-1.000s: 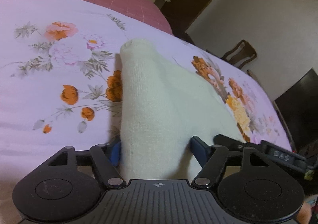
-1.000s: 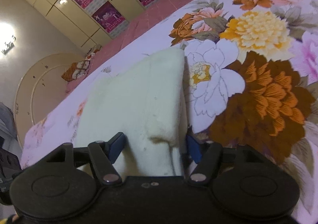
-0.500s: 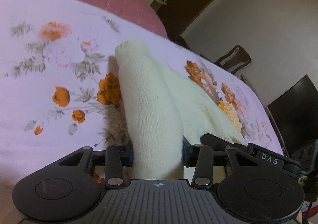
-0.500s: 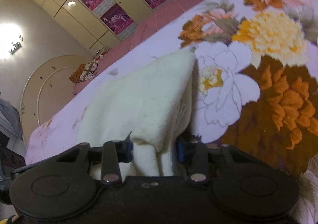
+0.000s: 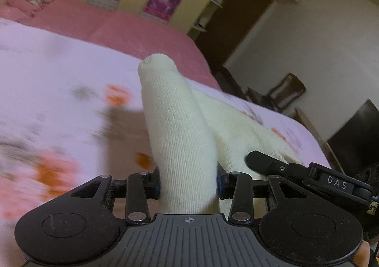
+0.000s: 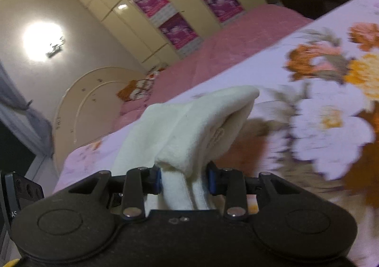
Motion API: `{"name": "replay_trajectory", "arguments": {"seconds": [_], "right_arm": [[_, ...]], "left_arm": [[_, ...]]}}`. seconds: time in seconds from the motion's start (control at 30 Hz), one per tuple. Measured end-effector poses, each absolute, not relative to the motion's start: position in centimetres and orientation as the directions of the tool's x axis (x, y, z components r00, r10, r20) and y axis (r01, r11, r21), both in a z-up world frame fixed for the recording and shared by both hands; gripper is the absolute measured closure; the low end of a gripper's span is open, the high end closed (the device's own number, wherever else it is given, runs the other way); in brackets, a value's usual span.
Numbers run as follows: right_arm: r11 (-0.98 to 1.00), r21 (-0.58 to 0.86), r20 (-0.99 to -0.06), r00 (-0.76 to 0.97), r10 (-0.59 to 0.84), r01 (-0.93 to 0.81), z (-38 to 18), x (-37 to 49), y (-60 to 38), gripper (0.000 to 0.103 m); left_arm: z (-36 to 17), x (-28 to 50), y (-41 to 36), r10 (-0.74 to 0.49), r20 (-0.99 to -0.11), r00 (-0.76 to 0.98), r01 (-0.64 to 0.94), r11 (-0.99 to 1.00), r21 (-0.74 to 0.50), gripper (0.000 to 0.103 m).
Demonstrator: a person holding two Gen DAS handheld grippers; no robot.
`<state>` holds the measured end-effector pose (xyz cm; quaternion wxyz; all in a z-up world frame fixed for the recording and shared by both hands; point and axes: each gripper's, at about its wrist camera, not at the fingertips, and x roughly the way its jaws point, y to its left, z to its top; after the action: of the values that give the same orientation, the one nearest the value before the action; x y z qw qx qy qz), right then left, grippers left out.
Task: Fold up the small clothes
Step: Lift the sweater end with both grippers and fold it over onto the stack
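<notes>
A small cream knitted garment [image 5: 180,134] lies on a floral bedspread [image 5: 59,91]. My left gripper [image 5: 188,181] is shut on one near corner of it and holds it lifted off the bed, so the cloth rises as a tube. My right gripper [image 6: 184,180] is shut on the other near corner of the same garment [image 6: 187,124], also raised. The right gripper's finger [image 5: 267,160] shows at the right of the left wrist view, close beside the left one.
The floral bedspread [image 6: 331,124] covers the near bed, with a pink quilt [image 5: 99,27] beyond it. Cream wardrobes with purple posters [image 6: 175,25] stand at the back. A wooden chair [image 5: 281,94] and a dark cabinet [image 5: 355,134] stand at the right.
Both grippers closed on the garment's near corners and lifted them off the bedspread. The cloth bunched into narrow folds between the jaws.
</notes>
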<state>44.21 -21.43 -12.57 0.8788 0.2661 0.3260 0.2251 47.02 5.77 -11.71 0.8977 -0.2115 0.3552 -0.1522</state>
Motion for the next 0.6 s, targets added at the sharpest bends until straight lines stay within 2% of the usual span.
{"name": "replay_trajectory", "arguments": {"seconds": [0.37, 0.6], "right_arm": [[0.696, 0.631, -0.425, 0.598, 0.680, -0.343, -12.5, 45.5, -5.8, 0.069], [0.713, 0.604, -0.450, 0.586, 0.674, -0.356, -14.4, 46.6, 1.5, 0.069]], "left_arm": [[-11.5, 44.1, 21.3, -0.260, -0.584, 0.769, -0.006, 0.911, -0.413, 0.063], [-15.6, 45.2, 28.1, -0.235, -0.604, 0.761, -0.043, 0.911, -0.410, 0.063]]}}
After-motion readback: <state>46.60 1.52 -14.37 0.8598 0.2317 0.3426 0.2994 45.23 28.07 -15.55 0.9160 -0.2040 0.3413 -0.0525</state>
